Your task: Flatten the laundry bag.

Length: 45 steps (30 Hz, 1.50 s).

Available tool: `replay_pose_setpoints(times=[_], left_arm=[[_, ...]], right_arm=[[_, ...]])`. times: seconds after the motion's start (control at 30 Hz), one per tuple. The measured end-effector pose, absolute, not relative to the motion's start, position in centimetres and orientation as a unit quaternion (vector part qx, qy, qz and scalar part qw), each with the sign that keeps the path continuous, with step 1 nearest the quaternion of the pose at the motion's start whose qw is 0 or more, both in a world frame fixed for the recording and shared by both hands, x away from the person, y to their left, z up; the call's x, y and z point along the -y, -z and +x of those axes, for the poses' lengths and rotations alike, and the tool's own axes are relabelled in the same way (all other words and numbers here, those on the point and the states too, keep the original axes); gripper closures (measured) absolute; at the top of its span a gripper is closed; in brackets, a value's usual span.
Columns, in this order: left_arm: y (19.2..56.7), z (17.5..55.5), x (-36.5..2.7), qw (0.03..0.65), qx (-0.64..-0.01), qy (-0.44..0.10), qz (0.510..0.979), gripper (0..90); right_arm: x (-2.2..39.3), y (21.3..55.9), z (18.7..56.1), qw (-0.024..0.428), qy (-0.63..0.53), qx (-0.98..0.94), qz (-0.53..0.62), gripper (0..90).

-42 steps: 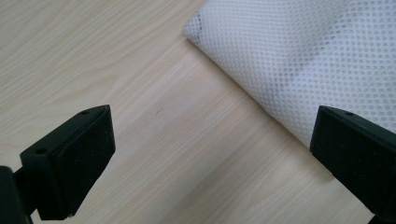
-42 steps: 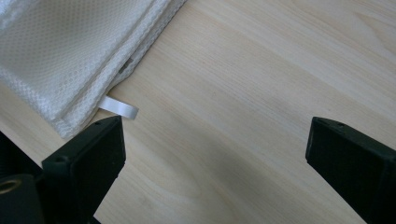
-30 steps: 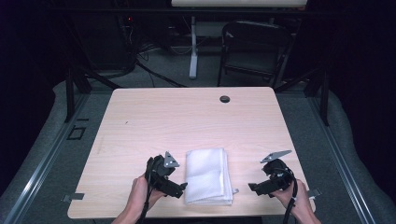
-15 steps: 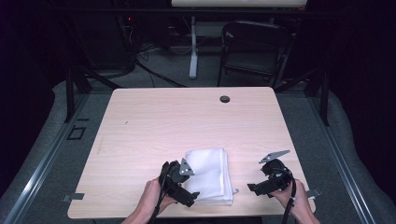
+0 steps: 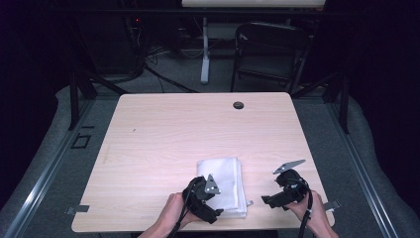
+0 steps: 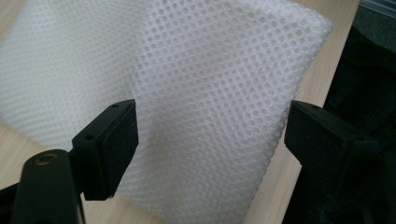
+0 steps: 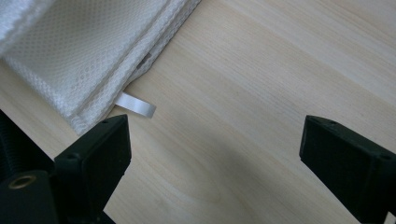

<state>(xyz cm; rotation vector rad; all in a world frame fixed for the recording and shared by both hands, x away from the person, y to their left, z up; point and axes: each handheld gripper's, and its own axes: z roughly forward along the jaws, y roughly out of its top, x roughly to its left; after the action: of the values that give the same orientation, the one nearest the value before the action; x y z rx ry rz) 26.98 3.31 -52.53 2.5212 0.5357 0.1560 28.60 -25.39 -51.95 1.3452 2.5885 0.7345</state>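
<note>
Left gripper (image 5: 214, 210) over the folded white mesh cloth (image 5: 224, 184) at the table's (image 5: 163, 134) near edge — jaws just closing, fabric between them, not pinched yet. Right gripper (image 5: 266, 201) waits wide beside it — every fold still untouched.

We've got a white mesh cloth (image 6: 210, 93), soft and full of tiny holes, on a pale matt woodgrain tabletop (image 7: 261, 70). Both claws look like matt black plastic, and the cloth's little tag (image 7: 136, 106) looks glossy.
</note>
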Motion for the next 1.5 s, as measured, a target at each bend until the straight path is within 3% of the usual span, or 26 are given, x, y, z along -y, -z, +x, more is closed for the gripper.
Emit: replay_pose_setpoints(times=[0.33,0.93,1.27,1.5], left_arm=[[54.7,27.1,-1.6,0.239,-0.172,-0.053,0.954,32.3],[55.6,26.9,-1.2,0.221,-0.156,-0.058,0.961,31.5],[55.3,27.9,-2.2,0.245,-0.172,-0.032,0.954,46.9],[55.2,28.3,-2.5,0.253,-0.180,-0.015,0.950,48.2]], right_arm=[[25.6,51.9,28.6,0.065,-0.237,-0.861,0.445,9.0],[25.2,52.4,28.6,0.047,-0.234,-0.865,0.441,10.0],[25.0,52.5,28.6,0.044,-0.232,-0.869,0.435,11.0],[24.7,52.6,28.6,0.044,-0.226,-0.876,0.424,12.3]])
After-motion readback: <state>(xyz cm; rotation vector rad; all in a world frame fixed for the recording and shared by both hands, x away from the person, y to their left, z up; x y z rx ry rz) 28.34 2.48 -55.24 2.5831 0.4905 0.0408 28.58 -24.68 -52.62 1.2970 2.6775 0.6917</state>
